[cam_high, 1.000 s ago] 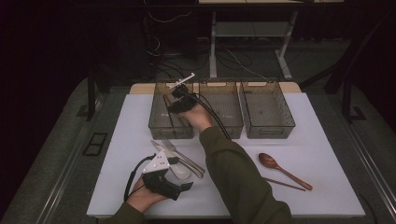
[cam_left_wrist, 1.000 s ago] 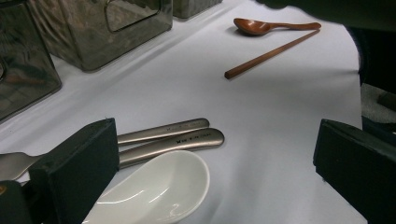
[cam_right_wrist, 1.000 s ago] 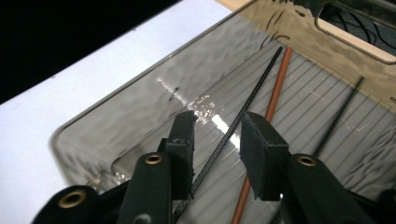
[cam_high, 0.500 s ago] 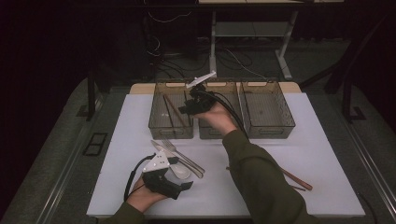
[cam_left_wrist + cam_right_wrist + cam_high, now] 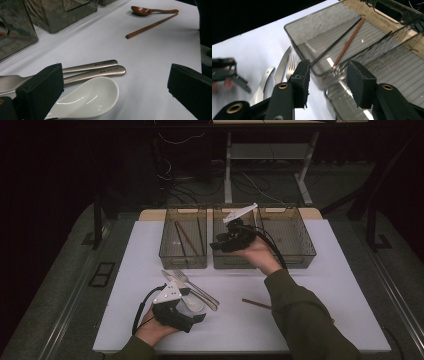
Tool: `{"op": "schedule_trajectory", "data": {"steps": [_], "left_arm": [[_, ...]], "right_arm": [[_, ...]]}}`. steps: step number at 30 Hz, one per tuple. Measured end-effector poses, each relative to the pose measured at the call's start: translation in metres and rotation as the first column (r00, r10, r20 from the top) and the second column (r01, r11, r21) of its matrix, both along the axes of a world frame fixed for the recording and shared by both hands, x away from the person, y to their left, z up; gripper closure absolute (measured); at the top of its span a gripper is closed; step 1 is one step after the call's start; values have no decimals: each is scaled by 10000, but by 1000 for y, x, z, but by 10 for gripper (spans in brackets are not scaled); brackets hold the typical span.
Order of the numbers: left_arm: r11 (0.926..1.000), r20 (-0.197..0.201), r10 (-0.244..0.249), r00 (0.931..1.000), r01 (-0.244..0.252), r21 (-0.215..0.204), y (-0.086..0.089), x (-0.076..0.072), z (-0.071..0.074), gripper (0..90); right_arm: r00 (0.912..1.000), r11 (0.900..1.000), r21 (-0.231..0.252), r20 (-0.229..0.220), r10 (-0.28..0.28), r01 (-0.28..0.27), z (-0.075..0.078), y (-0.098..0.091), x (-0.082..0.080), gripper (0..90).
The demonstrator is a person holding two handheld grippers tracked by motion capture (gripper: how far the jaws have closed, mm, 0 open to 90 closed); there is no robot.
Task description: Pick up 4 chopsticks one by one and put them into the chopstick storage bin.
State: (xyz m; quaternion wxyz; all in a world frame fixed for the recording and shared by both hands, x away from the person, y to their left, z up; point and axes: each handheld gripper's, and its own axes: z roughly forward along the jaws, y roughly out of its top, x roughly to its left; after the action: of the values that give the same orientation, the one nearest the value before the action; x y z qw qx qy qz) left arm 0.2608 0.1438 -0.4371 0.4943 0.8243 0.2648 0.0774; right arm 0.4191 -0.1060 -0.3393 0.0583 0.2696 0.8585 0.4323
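A white-topped table [image 5: 345, 285] carries three smoky clear plastic bins [image 5: 183, 246] in a row; the leftmost holds a brown wooden chopstick [image 5: 349, 41] and a black one. The right hand-held gripper [image 5: 216, 246] hangs over the middle bin, its jaws just opened and apparently empty. The left hand-held gripper [image 5: 199, 318] rests near the front edge, jaws wide apart, a white ceramic soup spoon [image 5: 91, 98] between them, untouched.

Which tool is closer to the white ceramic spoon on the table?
Left. The left tool sits right over the white ceramic spoon; the right tool is off above the middle clear plastic bin.
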Motion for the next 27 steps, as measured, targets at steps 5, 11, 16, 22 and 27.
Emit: {"op": "schedule_trajectory", "data": {"steps": [5, 11, 16, 22, 27], "left_arm": [[10000, 2, 41, 10000, -41, 49, 1, 0, 0, 0], [9999, -17, 126, 9999, -126, 70, 1, 0, 0, 0], [9997, 31, 212, 9998, -212, 102, 3, 0, -1, 0], [9994, 78, 247, 9997, -249, 226, 4, 1, -3, 0], [9993, 92, 315, 9995, -317, 183, 4, 0, -3, 0]], "right_arm": [[9995, 9996, 12, 119, 281, -281, -4, -16, -14, 520], [9984, 9986, -47, 239, 521, -520, -8, -33, -31, 517], [9970, 9976, -47, 331, 699, -697, -10, -49, -47, 513], [9966, 9971, -224, 368, 735, -728, -19, -69, -64, 510], [9966, 9967, -304, 319, 765, -755, -25, -85, -77, 511]]}}
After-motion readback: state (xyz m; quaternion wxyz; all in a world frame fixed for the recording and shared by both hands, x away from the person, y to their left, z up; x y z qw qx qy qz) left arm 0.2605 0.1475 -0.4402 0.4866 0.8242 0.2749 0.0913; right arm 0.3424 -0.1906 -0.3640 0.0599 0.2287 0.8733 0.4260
